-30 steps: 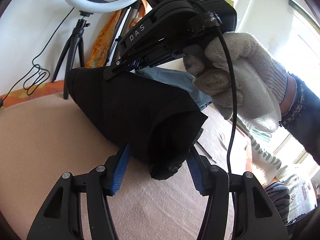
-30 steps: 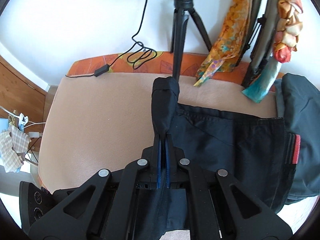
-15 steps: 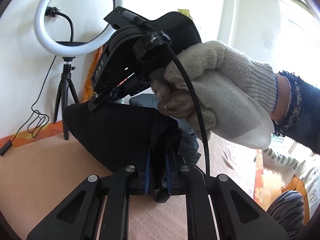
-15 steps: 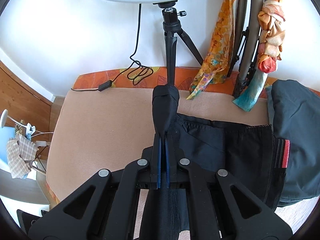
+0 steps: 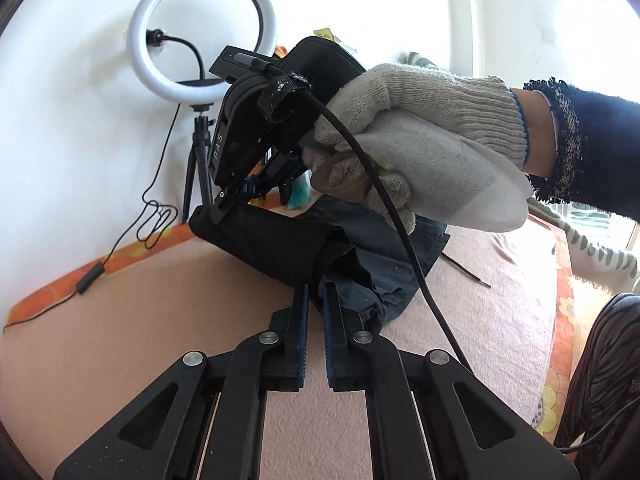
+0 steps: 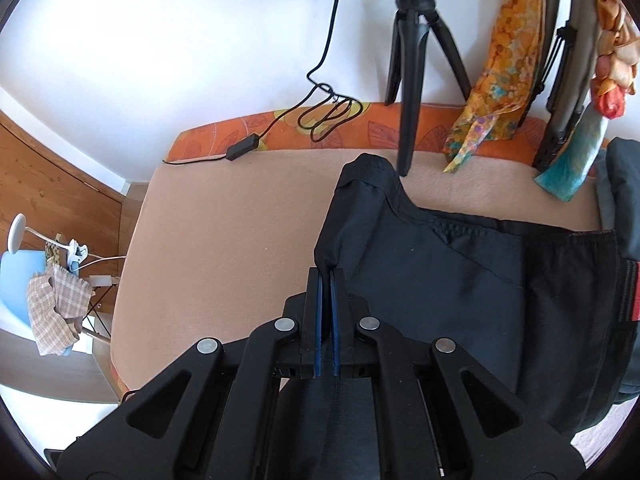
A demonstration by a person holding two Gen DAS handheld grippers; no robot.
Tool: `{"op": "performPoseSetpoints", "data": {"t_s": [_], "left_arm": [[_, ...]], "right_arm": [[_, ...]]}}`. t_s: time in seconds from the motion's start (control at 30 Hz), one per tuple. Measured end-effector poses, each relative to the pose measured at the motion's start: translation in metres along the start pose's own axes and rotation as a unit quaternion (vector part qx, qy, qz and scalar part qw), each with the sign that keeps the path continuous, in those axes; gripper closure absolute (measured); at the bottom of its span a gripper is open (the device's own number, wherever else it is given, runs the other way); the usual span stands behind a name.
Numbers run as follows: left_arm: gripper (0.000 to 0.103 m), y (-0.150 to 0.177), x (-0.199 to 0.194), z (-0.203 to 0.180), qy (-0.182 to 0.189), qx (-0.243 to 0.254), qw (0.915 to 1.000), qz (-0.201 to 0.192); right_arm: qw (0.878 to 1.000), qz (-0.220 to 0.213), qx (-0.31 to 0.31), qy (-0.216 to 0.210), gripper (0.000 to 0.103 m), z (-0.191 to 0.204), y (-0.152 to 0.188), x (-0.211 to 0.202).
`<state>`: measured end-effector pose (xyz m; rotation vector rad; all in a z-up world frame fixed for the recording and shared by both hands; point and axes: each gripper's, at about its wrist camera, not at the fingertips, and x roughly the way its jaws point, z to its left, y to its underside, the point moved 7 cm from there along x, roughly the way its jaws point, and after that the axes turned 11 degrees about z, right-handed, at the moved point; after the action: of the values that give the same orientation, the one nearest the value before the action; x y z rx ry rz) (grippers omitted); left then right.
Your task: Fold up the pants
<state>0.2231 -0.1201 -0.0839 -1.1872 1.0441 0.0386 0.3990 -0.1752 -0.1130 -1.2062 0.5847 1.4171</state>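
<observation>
Both grippers pinch the black pants above the bed.

The left gripper (image 5: 315, 292) has its blue pads clamped on a bunched edge of the pants (image 5: 280, 244), which hang between the two tools over the peach blanket (image 5: 140, 312). The right gripper (image 6: 327, 276), held by a gloved hand (image 5: 416, 148), is closed tight on another fold of the pants (image 6: 440, 276). A ring light (image 5: 202, 36) on a tripod (image 6: 412, 80) stands by the white wall.

The gloved hand (image 5: 404, 152) is hiding part of the dark pants (image 5: 280, 248); the ring light's tripod (image 6: 412, 60) is being cropped at the top edge.
</observation>
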Motion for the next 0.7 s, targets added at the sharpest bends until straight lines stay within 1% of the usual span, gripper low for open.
{"op": "performPoseSetpoints", "data": {"t_s": [0.03,0.13,0.17,0.23,0.27,0.33,0.37,0.4,0.5,0.57,0.63,0.67,0.7], "left_arm": [[0.097,0.005,0.0,0.004,0.005,-0.006,0.9999,0.009],[0.097,0.019,-0.006,0.019,0.031,-0.052,0.9981,0.007],[0.097,0.021,-0.006,0.024,0.044,-0.071,0.9965,0.008],[0.095,0.024,-0.004,0.033,0.078,-0.116,0.9902,0.008],[0.091,0.025,-0.003,0.035,0.089,-0.13,0.9874,0.011],[0.075,0.026,-0.005,0.038,0.11,-0.156,0.9816,0.007],[0.055,0.026,-0.006,0.041,0.121,-0.169,0.9781,0.003],[0.043,0.025,-0.006,0.044,0.127,-0.184,0.9747,-0.001],[0.042,0.018,0.005,0.051,0.149,-0.222,0.9635,0.002],[0.042,0.014,0.023,0.055,0.164,-0.256,0.9525,0.021],[0.042,0.014,0.045,0.058,0.171,-0.293,0.9393,0.048],[0.042,0.017,0.053,0.058,0.189,-0.31,0.9303,0.055],[0.046,0.019,0.058,0.056,0.208,-0.32,0.9226,0.055]], "right_arm": [[1.0,0.004,0.001,-0.004,0.099,0.004,0.002,0.01],[1.0,0.012,0.01,-0.018,0.099,0.014,0.008,0.037],[1.0,0.012,0.015,-0.022,0.099,0.015,0.01,0.044],[0.999,0.011,0.021,-0.028,0.099,0.018,0.014,0.055],[0.999,0.01,0.026,-0.031,0.099,0.019,0.015,0.059],[0.999,0.01,0.031,-0.038,0.099,0.02,0.018,0.062],[0.999,0.01,0.031,-0.039,0.099,0.021,0.018,0.063],[0.999,0.01,0.031,-0.038,0.099,0.021,0.019,0.063],[0.999,0.007,0.033,-0.037,0.099,0.02,0.014,0.057],[0.999,0.006,0.032,-0.036,0.099,0.02,0.011,0.053],[0.999,0.007,0.028,-0.031,0.099,0.021,0.01,0.051],[0.999,0.007,0.027,-0.03,0.099,0.021,0.01,0.05],[0.999,0.007,0.026,-0.029,0.099,0.021,0.011,0.049]]}}
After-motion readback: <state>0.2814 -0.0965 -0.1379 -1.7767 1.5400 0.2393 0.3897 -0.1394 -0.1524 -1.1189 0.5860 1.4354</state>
